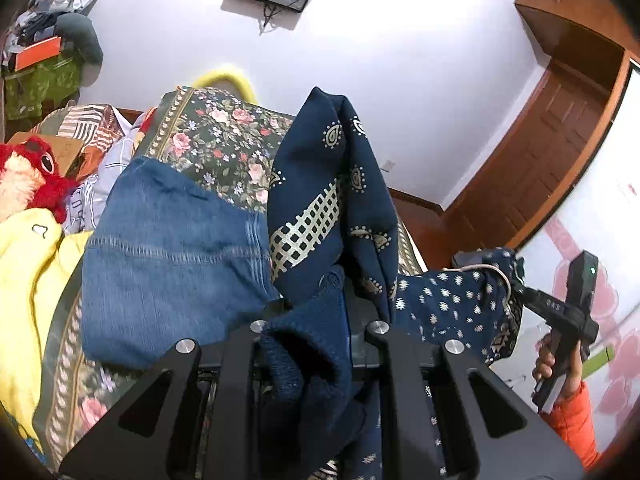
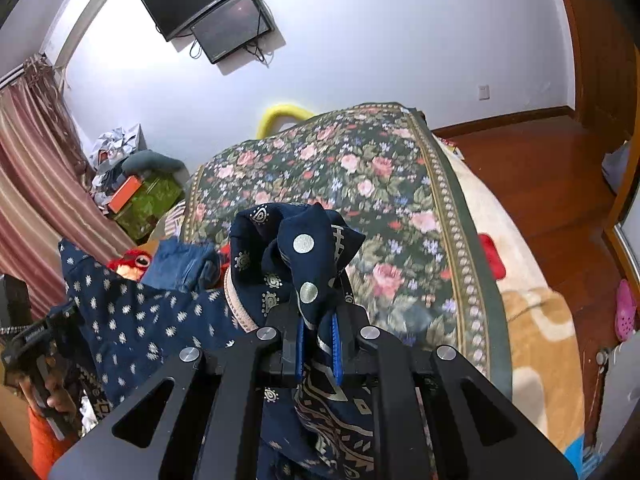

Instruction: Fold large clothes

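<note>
A large navy garment (image 1: 328,184) with pale paisley and lattice print hangs lifted above the bed. My left gripper (image 1: 316,322) is shut on a bunched edge of it, and the cloth covers the fingertips. The garment stretches right to my right gripper (image 1: 516,280), held by a hand in an orange sleeve. In the right wrist view my right gripper (image 2: 318,320) is shut on the navy garment (image 2: 296,248), with folds standing up between its blue pads (image 2: 299,344). The left gripper (image 2: 60,312) shows at the left edge there, with dotted navy cloth (image 2: 132,312) running to it.
A bed with a dark floral cover (image 2: 384,184) lies below. Blue jeans (image 1: 172,248), a yellow garment (image 1: 28,280) and a red plush toy (image 1: 36,176) lie on its left side. Wood floor (image 2: 532,176) and a door (image 1: 552,152) are to the right.
</note>
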